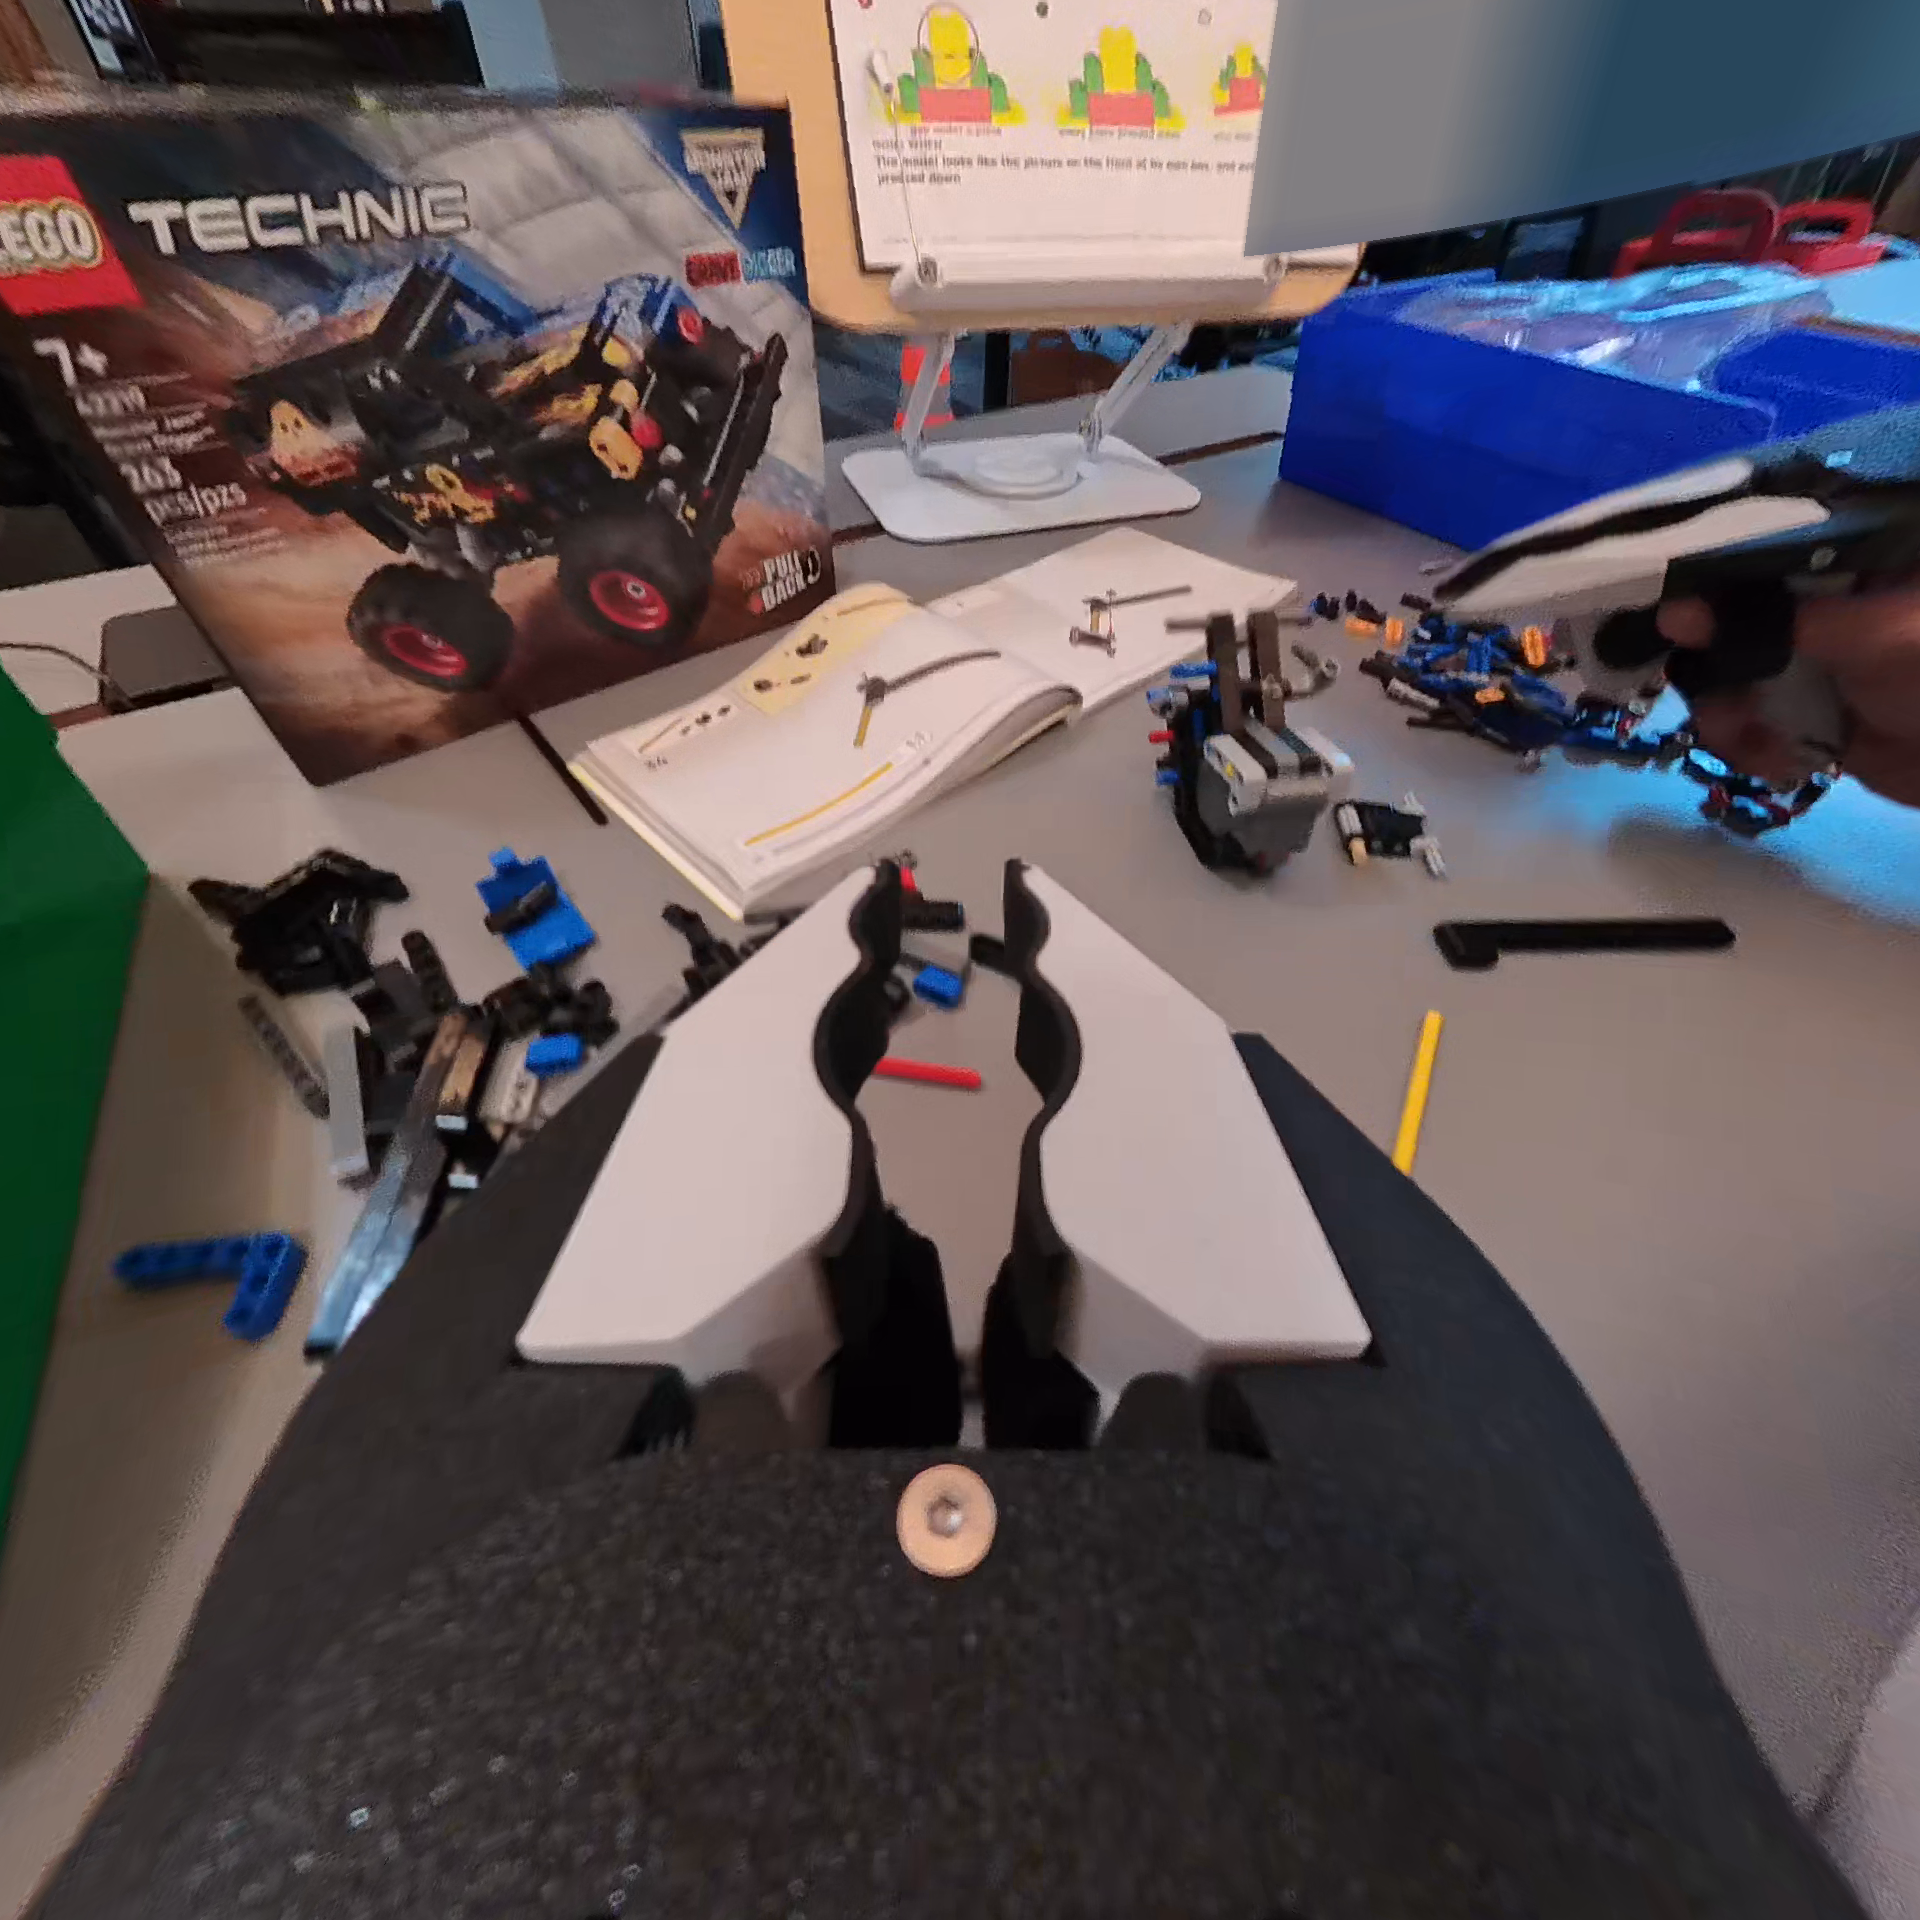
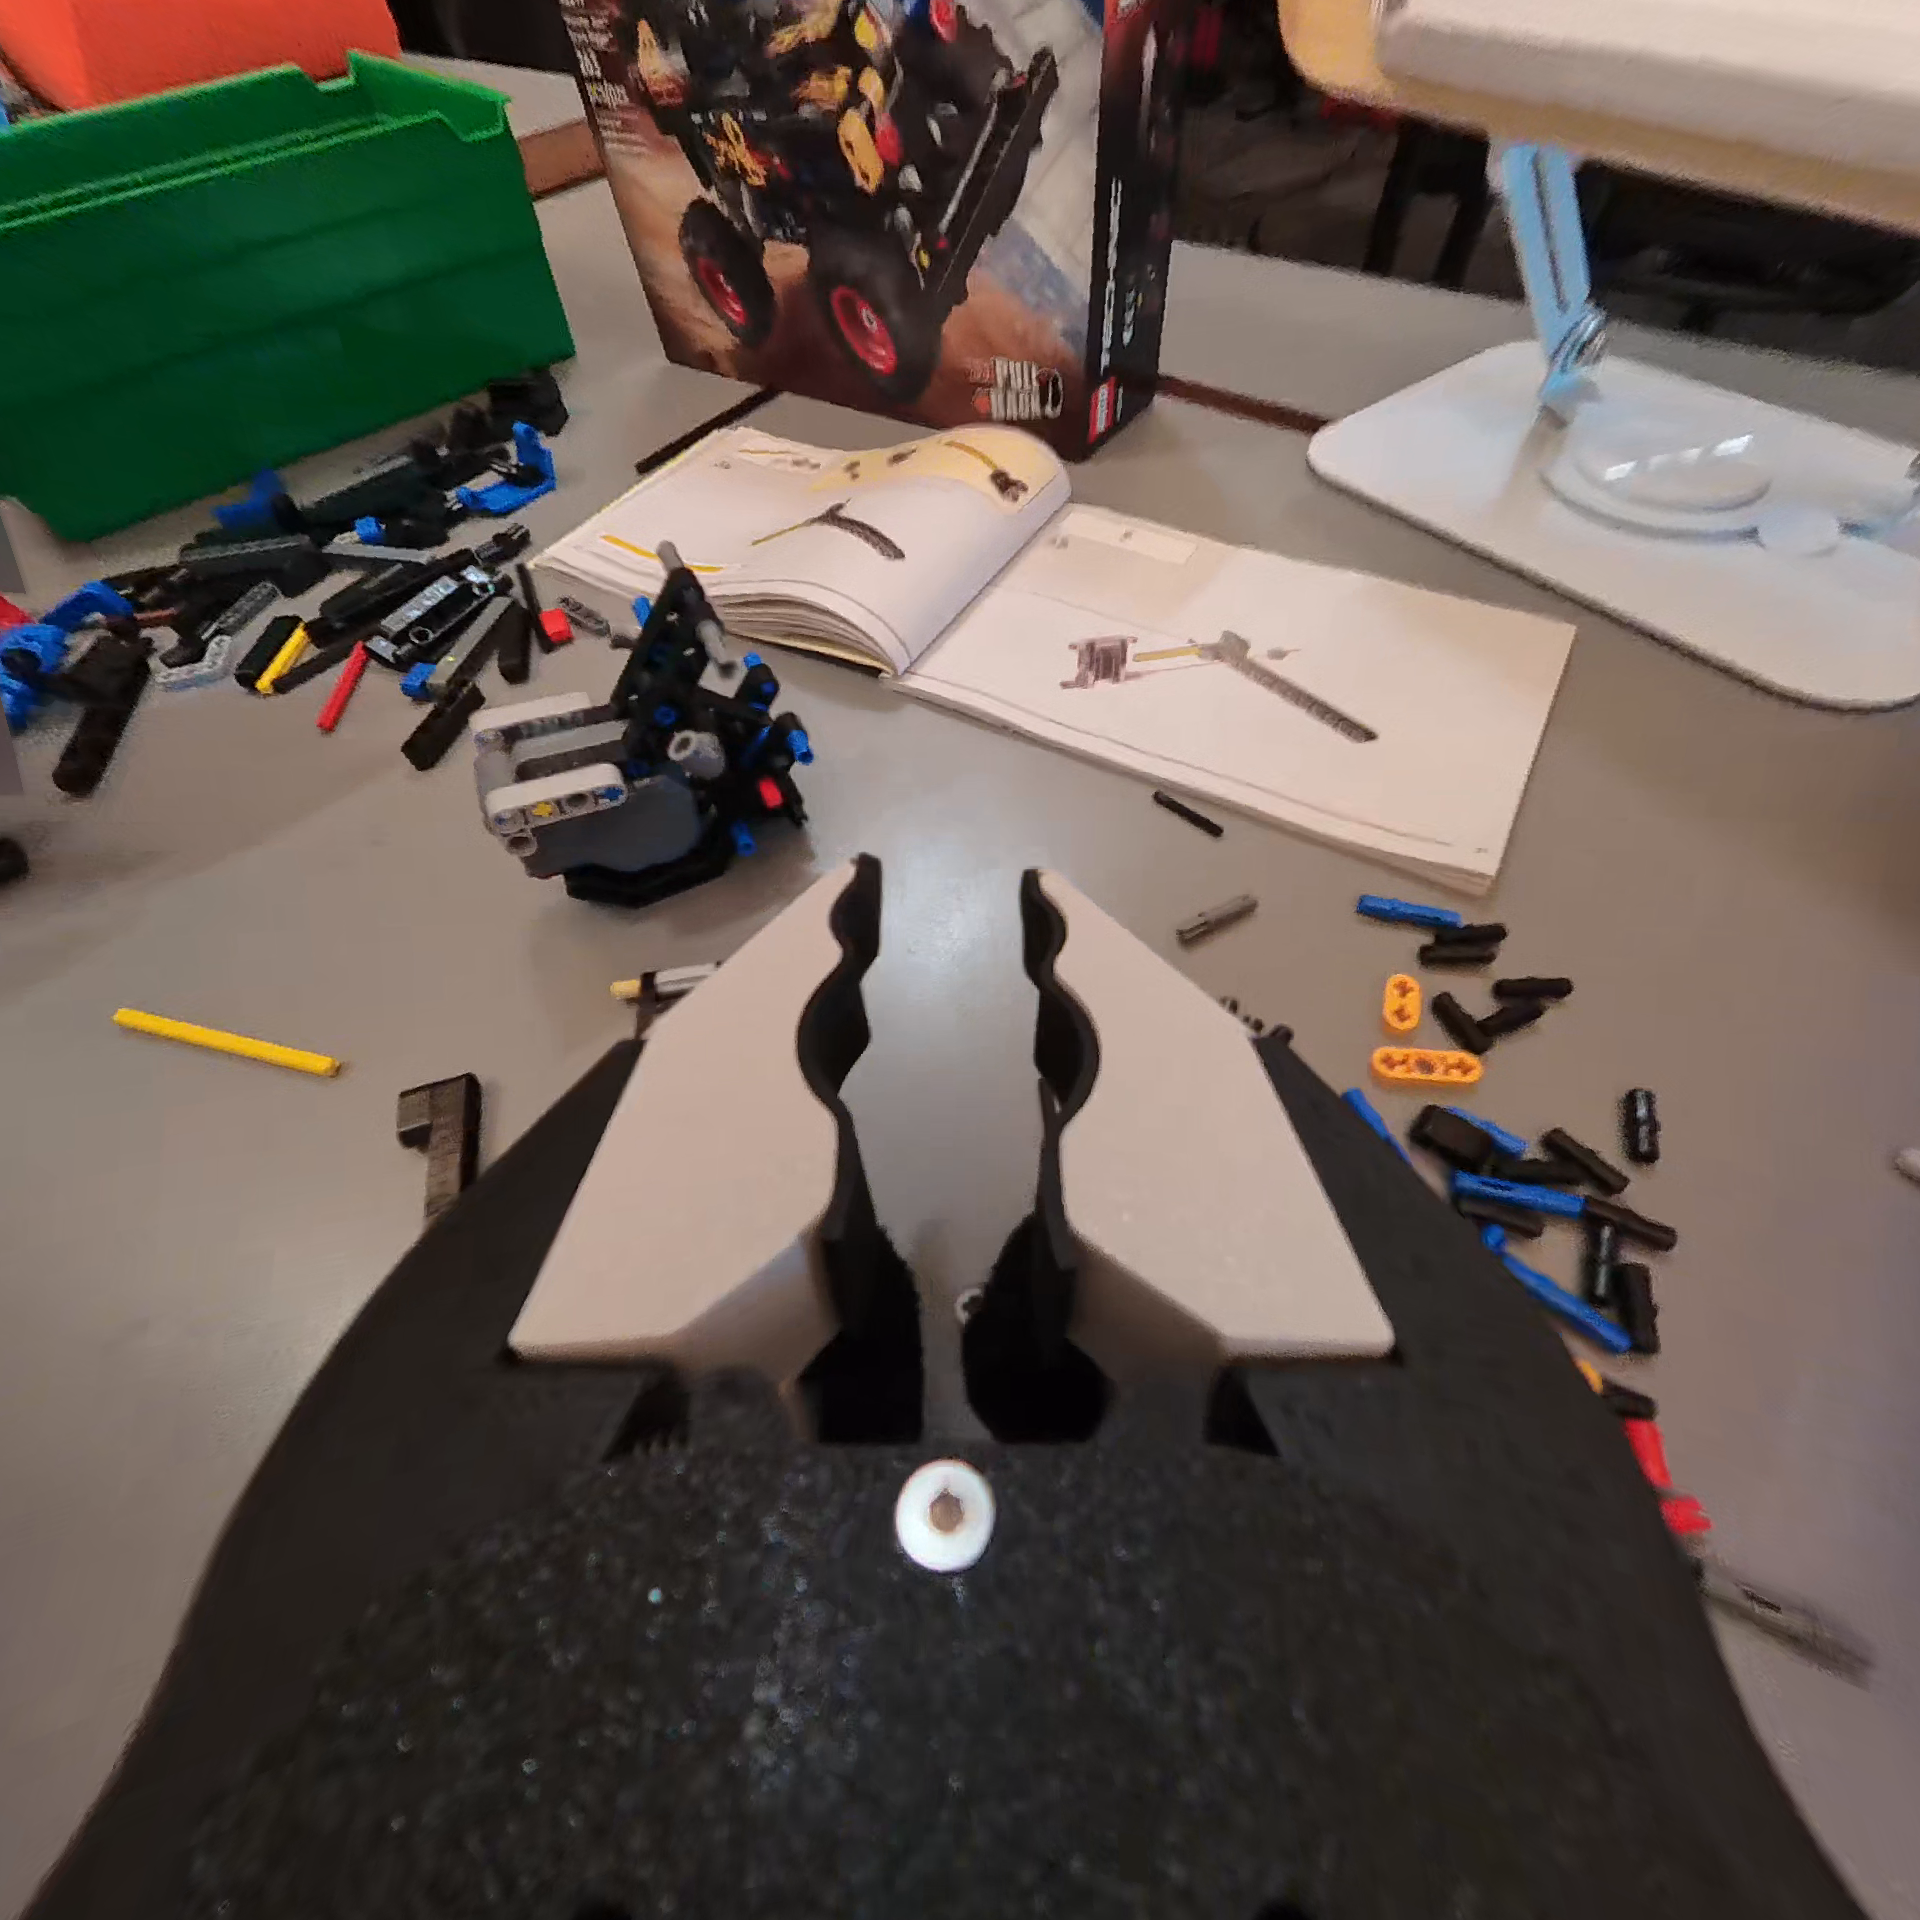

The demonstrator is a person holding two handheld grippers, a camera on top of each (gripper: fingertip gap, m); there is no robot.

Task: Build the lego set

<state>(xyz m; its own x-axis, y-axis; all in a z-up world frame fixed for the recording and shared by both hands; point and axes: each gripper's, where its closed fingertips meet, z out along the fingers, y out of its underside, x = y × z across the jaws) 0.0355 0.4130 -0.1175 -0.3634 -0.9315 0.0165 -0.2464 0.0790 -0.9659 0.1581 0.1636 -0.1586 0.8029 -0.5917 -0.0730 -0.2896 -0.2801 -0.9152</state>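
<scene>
The partly built grey, black and blue model (image 1: 1242, 764) stands on the grey table right of the open instruction booklet (image 1: 914, 707); it also shows in the right wrist view (image 2: 634, 769), beside the booklet (image 2: 1143, 644). My left gripper (image 1: 945, 883) is open and empty, above loose black, blue and red pieces (image 1: 416, 997). My right gripper (image 2: 945, 883) is open and empty over bare table, right of the model. It shows far right in the left wrist view (image 1: 1455, 587), above a pile of small blue and black pins (image 1: 1507, 686). A yellow axle (image 1: 1418, 1091) lies apart.
The set's box (image 1: 416, 436) stands at the back left. A green bin (image 2: 249, 291) is at the left and a blue bin (image 1: 1538, 416) at the back right. A white stand (image 1: 1018, 478) holds a sheet. Pins and orange pieces (image 2: 1423, 1065) lie right. A black beam (image 1: 1579, 938) lies near the axle. One gripper's finger ends stand about 30 cm off the other's. From the left gripper's tips to the yellow axle (image 1: 1418, 1091) is close to 15 cm. It is also in sight in the right wrist view (image 2: 224, 1039).
</scene>
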